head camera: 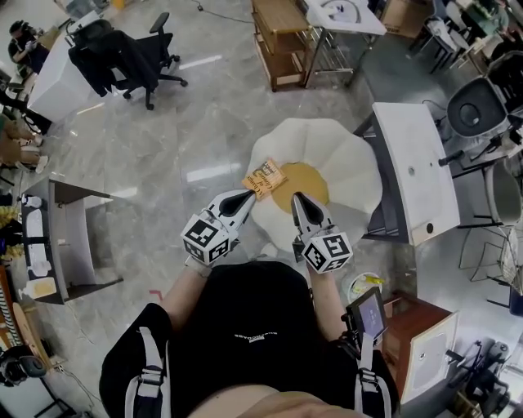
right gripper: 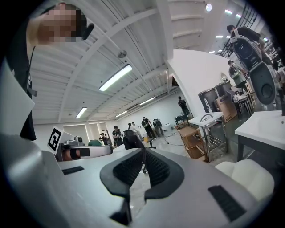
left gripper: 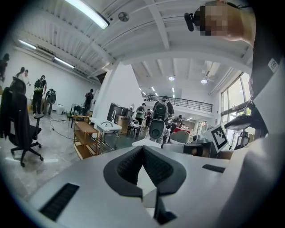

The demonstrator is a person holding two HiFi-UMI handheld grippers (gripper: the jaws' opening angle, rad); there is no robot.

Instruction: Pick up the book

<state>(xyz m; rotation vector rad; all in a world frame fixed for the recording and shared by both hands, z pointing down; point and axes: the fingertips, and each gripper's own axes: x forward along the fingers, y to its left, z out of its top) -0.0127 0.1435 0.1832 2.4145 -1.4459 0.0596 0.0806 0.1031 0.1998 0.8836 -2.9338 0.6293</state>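
Book [head camera: 264, 178] lies just ahead of my left gripper [head camera: 248, 197], right gripper [head camera: 296, 199] slightly farther | both pressed together, empty

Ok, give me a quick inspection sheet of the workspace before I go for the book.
Surface: round white table with a scalloped edge and a tan disc at its middle.
Job's things: orange book lying flat at the table's near left edge, not held.
Clutter: nothing seen.
Grippers: left gripper and right gripper both shut, jaws empty, over the table's near edge.
Cables: one cable on the floor, far off.
Surroundings: white desk on the right, office chair, wooden shelf, people farther back.
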